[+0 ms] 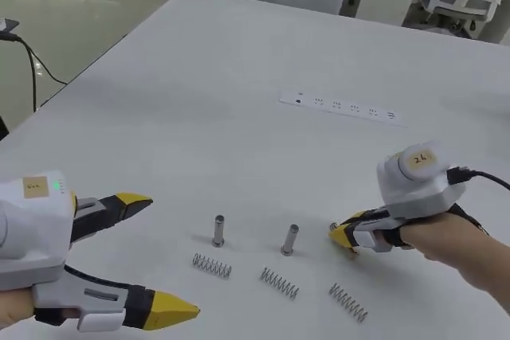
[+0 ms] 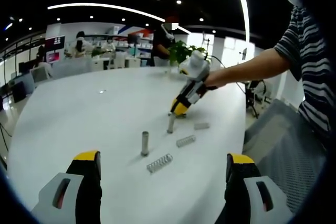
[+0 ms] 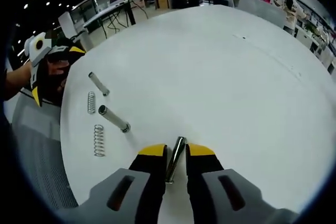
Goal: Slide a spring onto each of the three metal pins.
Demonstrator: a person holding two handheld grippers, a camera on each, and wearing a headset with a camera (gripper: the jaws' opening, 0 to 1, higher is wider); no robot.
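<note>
Left tongs [image 1: 159, 254]: spread wide, holding nothing, at the near left of the bench [image 1: 199, 117].

Right tongs [image 3: 176, 153]: pressed onto the third pin [image 3: 175, 160], which lies between my yellow tips. I cannot tell whether its base touches the bench.

First pin [image 1: 218, 230] and second pin [image 1: 291, 239]: upright on the bench, side by side and apart, to the left of my right tongs.

Left spring [image 1: 211, 265], middle spring [image 1: 279, 283] and right spring [image 1: 348, 302]: lying flat in a row just in front of the pins, each loose on the bench.

Power strip [image 1: 343, 107]: farther back, well apart.
</note>
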